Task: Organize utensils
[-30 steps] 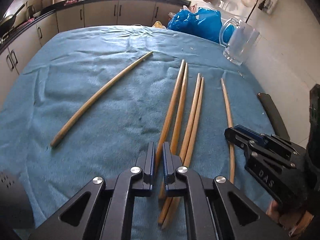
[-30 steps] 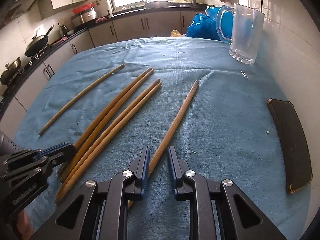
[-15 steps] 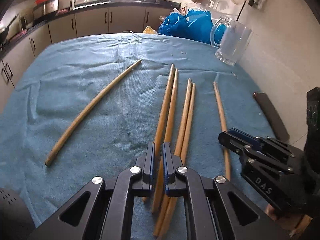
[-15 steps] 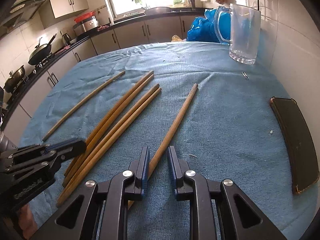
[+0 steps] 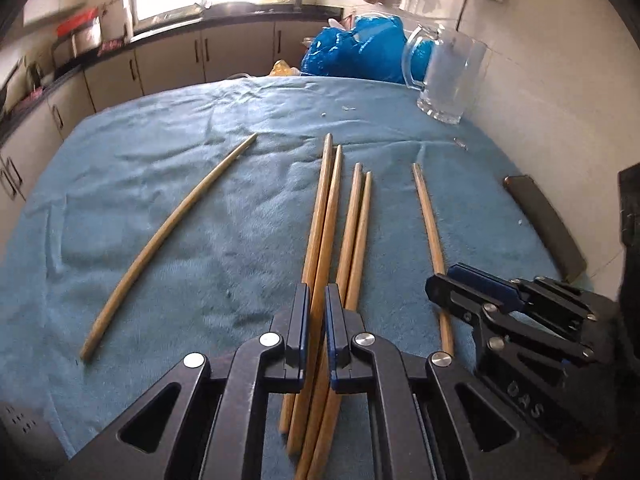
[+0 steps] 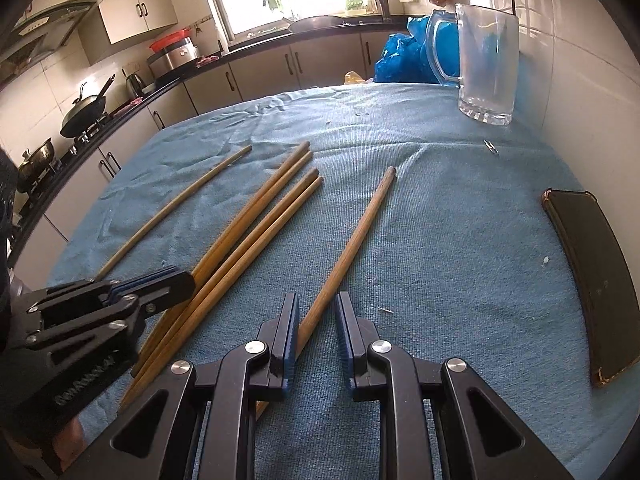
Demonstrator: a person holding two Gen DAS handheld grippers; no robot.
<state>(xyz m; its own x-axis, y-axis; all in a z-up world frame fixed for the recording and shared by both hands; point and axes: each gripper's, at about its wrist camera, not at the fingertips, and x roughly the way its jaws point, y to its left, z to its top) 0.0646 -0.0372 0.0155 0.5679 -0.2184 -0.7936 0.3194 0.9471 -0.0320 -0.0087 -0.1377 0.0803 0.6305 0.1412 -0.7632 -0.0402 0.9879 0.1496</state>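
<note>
Left gripper (image 5: 316, 328) is pinched nearly closed on one chopstick (image 5: 326, 240) from the four bunched at the middle of the blue towel (image 5: 160, 184); we can't tell for sure that the pads bite it rather than just straddle it. Right gripper (image 6: 316, 320) has its jaws narrowly parted, the single chopstick (image 6: 352, 240) running between them against the left pad, not clamped, so we read it as holding nothing. A sixth, curved stick (image 5: 172, 236) lies well apart on the left. Risks: our left grip sits near one end of a long stick, so it may pivot or drag its touching neighbours. If our right jaws close off-centre, that stick may roll away on the pile. The glass mug (image 6: 486, 64) and phone (image 6: 592, 296) are clear for now.
</note>
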